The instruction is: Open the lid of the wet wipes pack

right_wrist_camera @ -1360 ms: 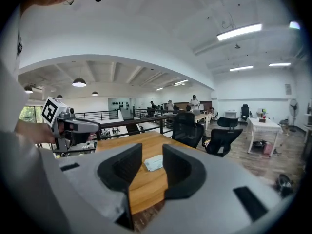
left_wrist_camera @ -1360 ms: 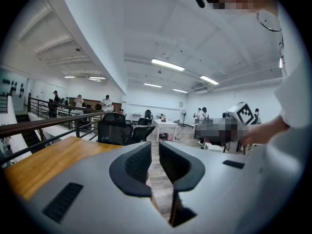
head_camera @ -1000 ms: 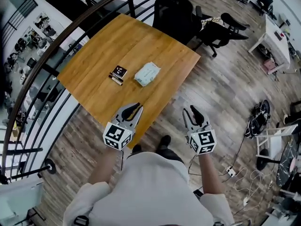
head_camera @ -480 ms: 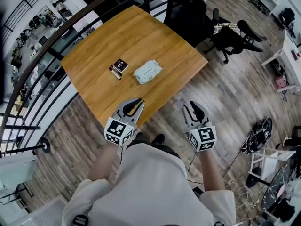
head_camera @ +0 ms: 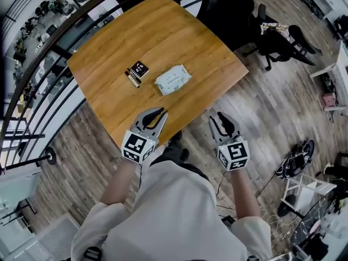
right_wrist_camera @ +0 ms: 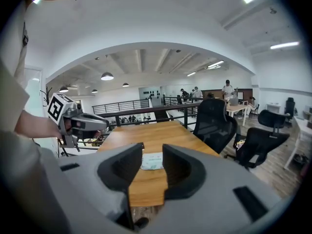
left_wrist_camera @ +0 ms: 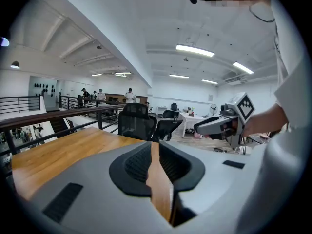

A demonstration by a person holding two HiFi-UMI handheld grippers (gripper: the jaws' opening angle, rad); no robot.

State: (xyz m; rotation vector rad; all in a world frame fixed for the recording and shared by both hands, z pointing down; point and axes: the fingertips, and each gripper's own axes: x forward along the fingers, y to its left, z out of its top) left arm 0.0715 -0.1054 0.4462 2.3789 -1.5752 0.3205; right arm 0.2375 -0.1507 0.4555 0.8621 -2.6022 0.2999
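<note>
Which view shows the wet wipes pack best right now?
Head view: the wet wipes pack lies whole, seen from above, on the table beside a small dark box. The right gripper view shows it small and at a flat angle between its fingers. The left gripper view misses it.

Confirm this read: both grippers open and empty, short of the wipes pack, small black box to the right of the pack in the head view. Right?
One thing is off. In the head view the small black box lies to the left of the wet wipes pack, not the right. The rest holds: the left gripper and the right gripper are open, empty and short of the pack.
</note>
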